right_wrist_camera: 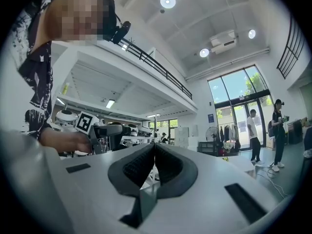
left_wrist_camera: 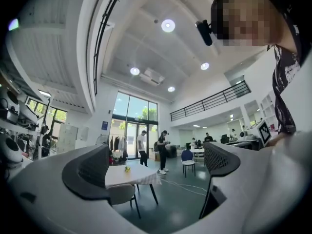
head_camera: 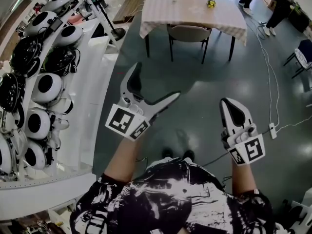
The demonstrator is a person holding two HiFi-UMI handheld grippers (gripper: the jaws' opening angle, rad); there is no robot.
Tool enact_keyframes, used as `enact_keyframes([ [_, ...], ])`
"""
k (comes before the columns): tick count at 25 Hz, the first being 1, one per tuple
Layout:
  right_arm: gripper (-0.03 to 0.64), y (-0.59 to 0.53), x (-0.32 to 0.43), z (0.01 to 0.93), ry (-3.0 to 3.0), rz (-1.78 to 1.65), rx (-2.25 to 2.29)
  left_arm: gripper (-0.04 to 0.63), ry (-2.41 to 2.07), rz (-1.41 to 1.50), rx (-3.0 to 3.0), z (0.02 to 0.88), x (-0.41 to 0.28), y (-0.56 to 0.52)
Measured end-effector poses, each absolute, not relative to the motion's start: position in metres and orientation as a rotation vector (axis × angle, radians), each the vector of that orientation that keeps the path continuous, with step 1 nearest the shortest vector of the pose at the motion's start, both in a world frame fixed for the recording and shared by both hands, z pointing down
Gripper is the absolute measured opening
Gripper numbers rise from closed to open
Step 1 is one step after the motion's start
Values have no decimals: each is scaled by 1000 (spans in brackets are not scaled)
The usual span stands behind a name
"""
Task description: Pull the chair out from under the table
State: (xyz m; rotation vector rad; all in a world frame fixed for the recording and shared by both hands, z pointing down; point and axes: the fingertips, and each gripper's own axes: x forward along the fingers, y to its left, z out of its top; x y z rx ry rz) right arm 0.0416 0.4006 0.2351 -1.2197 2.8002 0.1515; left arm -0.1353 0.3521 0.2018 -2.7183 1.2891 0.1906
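Nearest to me, my left gripper point(head_camera: 157, 80) has its jaws spread wide with nothing between them. In the left gripper view they frame only distant floor and furniture. My right gripper point(head_camera: 230, 104) has its jaws pressed together on nothing. Both hang over bare floor point(head_camera: 195, 89), well short of anything to grab.

Well beyond them the chair point(head_camera: 189, 33) sits tucked under the near edge of the worktop point(head_camera: 195, 9), its back towards me as far as I can tell.

I judge this to be the approach: the pull has not begun. Next I must cross the floor, keeping left of the white cable point(head_camera: 265, 67) that trails along the right. Then I set the open left jaws over the top of the chair's back, close them firmly and draw it straight towards me.
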Motion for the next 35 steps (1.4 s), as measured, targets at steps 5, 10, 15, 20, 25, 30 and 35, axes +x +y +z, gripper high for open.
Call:
enact_keyframes([
  [5,9,404,52,247,2818,128,-1234,571,1251,142,-2747,211,-121,347],
  [10,12,404,77,261,2834,101,-1244,571,1215,135,-2773,219,-91,332],
  [15,12,393,112,265,2839,103,-1253,571,1198,119,-2784,224,-56,318],
  [20,12,370,137,264,2847,105,-1244,571,1207,91,-2788,230,-32,303],
  [25,12,333,126,270,2861,90,-1233,571,1229,70,-2789,238,-46,267],
  [30,12,274,93,279,2869,100,-1246,571,1216,100,-2798,251,-76,207],
  [35,12,190,46,272,2860,125,-1285,571,1145,129,-2837,255,-111,123],
])
